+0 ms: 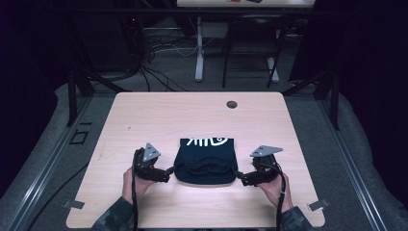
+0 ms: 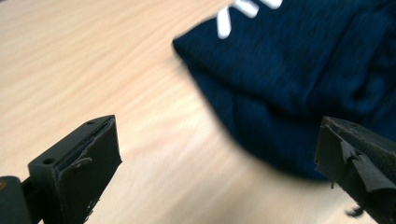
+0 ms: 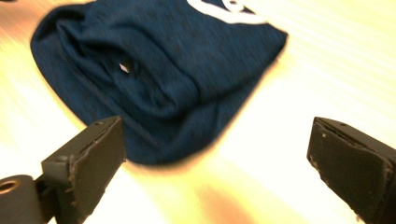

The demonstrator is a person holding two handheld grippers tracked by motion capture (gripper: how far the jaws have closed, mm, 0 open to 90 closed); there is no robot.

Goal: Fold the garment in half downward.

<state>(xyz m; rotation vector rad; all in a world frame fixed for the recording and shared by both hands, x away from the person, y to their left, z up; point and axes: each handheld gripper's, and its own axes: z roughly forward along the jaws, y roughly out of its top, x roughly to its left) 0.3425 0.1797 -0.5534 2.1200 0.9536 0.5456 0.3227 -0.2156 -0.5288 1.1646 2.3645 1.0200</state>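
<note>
A folded dark navy garment with a white print along its far edge lies on the wooden table, slightly toward the near side. My left gripper sits just off the garment's left edge, open, with bare table between its jaws. In the left gripper view the garment lies ahead and to the right, apart from the gripper. My right gripper is just off the garment's right edge, also open and holding nothing. In the right gripper view the garment lies ahead of the left jaw of that gripper.
A round cable hole sits near the table's far edge. Table legs and cables crowd the floor beyond the table. Dark frame posts stand at the far left and far right corners.
</note>
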